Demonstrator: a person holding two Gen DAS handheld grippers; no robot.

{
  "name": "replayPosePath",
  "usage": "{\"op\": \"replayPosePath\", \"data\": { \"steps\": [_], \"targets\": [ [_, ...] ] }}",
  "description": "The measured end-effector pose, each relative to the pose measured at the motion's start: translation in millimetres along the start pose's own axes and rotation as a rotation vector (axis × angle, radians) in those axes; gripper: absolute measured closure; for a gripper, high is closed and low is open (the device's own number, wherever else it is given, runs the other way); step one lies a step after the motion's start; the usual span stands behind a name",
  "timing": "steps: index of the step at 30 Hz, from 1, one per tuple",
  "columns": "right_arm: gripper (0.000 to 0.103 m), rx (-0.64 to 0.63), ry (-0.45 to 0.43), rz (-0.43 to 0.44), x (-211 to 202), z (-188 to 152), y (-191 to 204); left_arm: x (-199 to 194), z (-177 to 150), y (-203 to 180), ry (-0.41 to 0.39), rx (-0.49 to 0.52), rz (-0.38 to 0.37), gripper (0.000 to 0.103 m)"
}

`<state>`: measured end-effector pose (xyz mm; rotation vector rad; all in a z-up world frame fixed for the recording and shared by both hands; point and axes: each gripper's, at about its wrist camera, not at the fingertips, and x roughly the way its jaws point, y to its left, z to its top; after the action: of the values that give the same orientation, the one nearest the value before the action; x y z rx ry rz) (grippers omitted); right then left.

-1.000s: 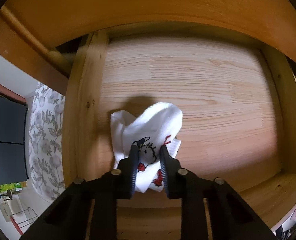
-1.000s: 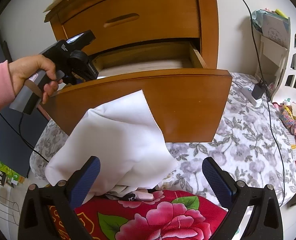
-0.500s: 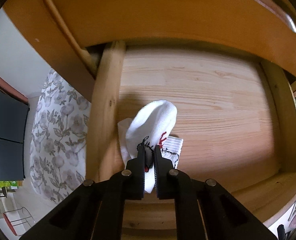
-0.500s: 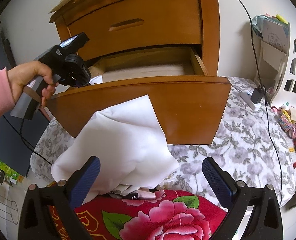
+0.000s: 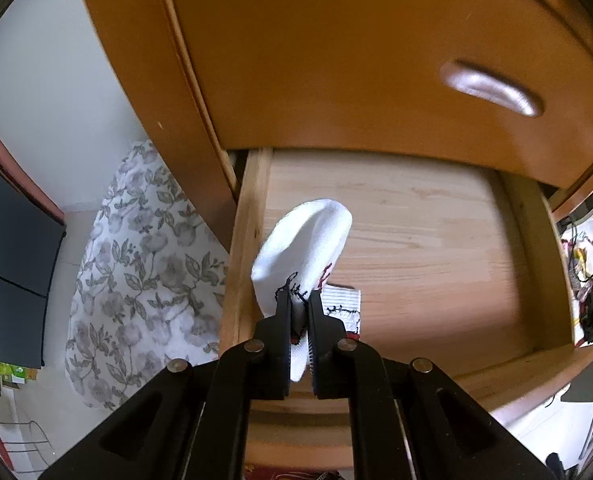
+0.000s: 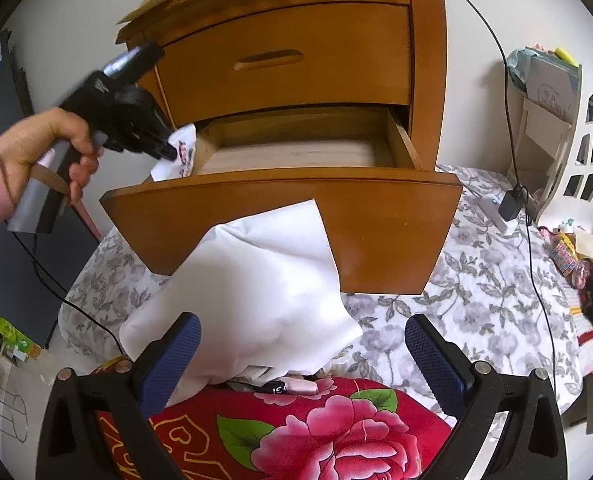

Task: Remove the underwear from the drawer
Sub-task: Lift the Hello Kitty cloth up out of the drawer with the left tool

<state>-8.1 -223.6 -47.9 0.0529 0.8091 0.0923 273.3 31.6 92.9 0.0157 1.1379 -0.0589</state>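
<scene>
Lifted since a second ago, the white underwear (image 5: 302,248) now hangs clear of the drawer (image 5: 416,240) floor by its left wall, pinched in the left gripper (image 5: 299,308) — jaws pressed tight on the cloth. Better to keep rising straight until it clears the front panel. Right gripper (image 6: 302,344) waits spread, empty, over a white cloth (image 6: 256,300) — flowered bedspread (image 6: 476,280) beneath, pale wall behind.

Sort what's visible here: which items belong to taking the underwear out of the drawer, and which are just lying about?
Job:
- white underwear
- open drawer
- left hand-held gripper, shut on it

Lying about:
- white cloth
- floral bedspread
- red flowered blanket
- black cable
</scene>
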Motion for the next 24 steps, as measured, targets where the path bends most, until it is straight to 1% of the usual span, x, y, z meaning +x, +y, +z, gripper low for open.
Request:
{"op": "replayPosePath", "data": {
  "steps": [3,12,15,19,24],
  "targets": [
    [0.0,-0.015,0.006,-0.002,-1,-2,4,-16,-4,-1,-0.036,0.003,-0.019,0.096],
    [0.0,-0.029,0.01,-0.021,-8,-6,10,-61,-30,2,-0.114,-0.026,-0.148,0.096],
    [0.0,-0.039,-0.001,-0.027,-14,-6,14,-82,-38,0,-0.166,-0.004,-0.163,0.096],
    [0.0,-0.045,-0.014,-0.034,-23,-5,18,-113,-49,-5,-0.218,0.015,-0.211,0.096],
    [0.0,-0.052,-0.031,-0.034,-34,-6,23,-147,-64,-14,-0.287,0.057,-0.244,0.096]
  ]
}}
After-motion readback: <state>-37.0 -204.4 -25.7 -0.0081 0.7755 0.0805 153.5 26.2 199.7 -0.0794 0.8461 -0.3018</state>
